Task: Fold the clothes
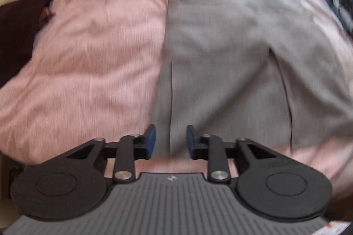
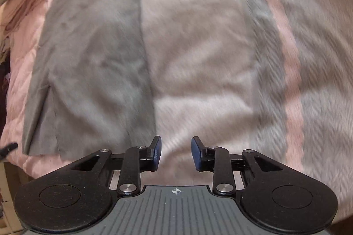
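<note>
At the far left of the left wrist view a dark maroon heap of cloth (image 1: 15, 36) lies against the edge of the wrinkled pink bedspread (image 1: 92, 47), which fills the left half of the picture; to its right the grey woven garment (image 1: 220, 36) lies flat on the bedspread, its long seams running up and away from the camera. The left gripper (image 1: 171, 142) hangs above the garment's near hem with its blue-padded fingers (image 1: 151, 140) parted and nothing between them. In the right wrist view the same grey garment occupies the left part, and right of it lies a pale pinkish-white fuzzy cloth (image 2: 198, 47), then a grey and pink striped woven blanket (image 2: 308, 58). The right gripper (image 2: 176, 153) hovers over the pale cloth, just beside the garment's edge, released and empty
</note>
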